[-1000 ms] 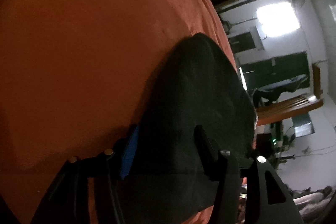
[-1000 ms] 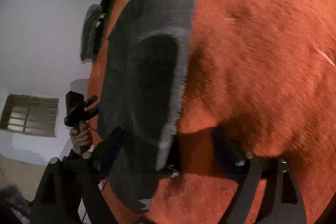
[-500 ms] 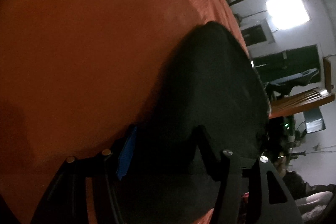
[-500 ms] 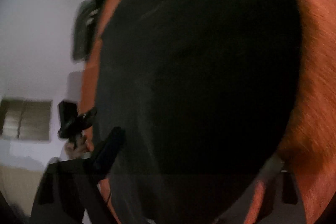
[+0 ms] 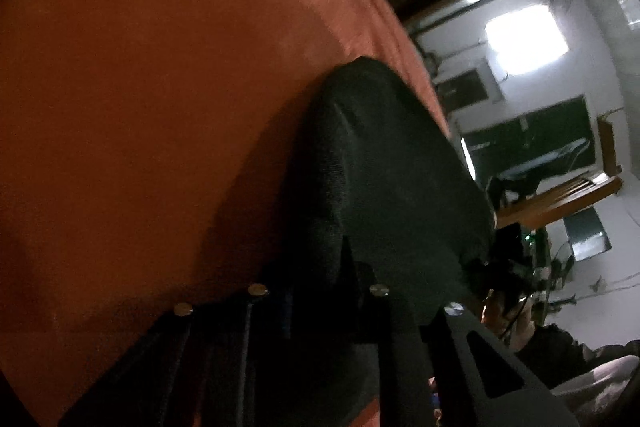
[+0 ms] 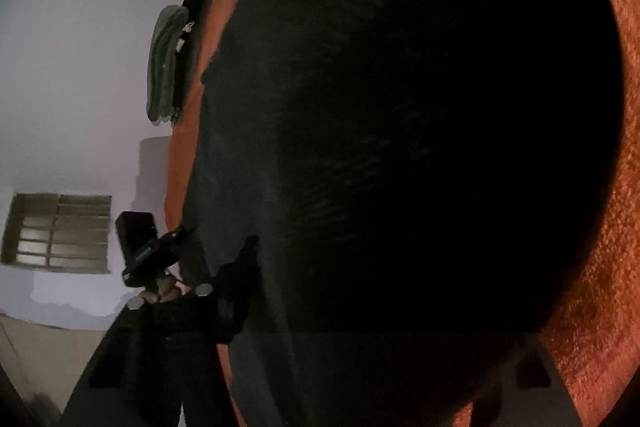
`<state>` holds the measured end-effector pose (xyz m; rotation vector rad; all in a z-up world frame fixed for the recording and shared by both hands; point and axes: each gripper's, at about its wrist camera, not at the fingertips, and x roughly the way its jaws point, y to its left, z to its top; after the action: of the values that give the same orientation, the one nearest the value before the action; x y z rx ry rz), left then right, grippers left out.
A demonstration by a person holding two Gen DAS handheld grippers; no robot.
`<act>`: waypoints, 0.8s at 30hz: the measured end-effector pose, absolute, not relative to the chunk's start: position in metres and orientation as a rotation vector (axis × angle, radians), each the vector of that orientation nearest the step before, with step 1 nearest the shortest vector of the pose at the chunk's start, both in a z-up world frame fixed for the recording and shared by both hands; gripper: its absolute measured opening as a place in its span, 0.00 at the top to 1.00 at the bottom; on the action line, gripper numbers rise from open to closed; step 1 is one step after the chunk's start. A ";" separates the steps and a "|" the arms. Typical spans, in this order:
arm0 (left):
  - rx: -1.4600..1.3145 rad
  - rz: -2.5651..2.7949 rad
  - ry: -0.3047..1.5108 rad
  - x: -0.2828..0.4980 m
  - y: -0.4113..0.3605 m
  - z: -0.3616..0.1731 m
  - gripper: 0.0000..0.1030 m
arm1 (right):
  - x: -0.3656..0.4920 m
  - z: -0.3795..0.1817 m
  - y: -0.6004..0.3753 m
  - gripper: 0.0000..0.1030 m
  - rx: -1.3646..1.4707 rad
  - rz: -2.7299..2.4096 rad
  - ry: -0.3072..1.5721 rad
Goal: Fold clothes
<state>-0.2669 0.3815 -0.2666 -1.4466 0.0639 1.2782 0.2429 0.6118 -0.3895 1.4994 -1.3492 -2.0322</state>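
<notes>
The black garment lies on the orange surface, its length running away along the near edge. The left gripper pinches its fabric. The cloth hides the right gripper's fingers, so I cannot tell their state.

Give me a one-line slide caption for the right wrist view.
Dark garment fills the frame over an orange blanket, with the left gripper at its edge.

Left tongs clamped on dark garment, draped over orange cloth surface.
</notes>
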 end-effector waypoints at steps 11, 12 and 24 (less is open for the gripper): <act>-1.489 1.415 -0.116 -0.244 0.283 -0.231 0.86 | 0.197 -0.328 0.591 0.64 1.422 -1.934 -0.972; -1.497 1.434 -0.139 -0.240 0.268 -0.229 0.86 | 0.186 -0.323 0.586 0.64 1.409 -1.890 -0.921; -1.356 1.593 0.047 -0.175 0.194 -0.254 0.70 | 0.095 -0.384 0.583 0.34 1.758 -1.607 -0.869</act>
<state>-0.1754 0.1939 -0.2538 -1.3557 0.0472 1.5927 0.0946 0.5830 -0.3843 1.7576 -0.8686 -1.6072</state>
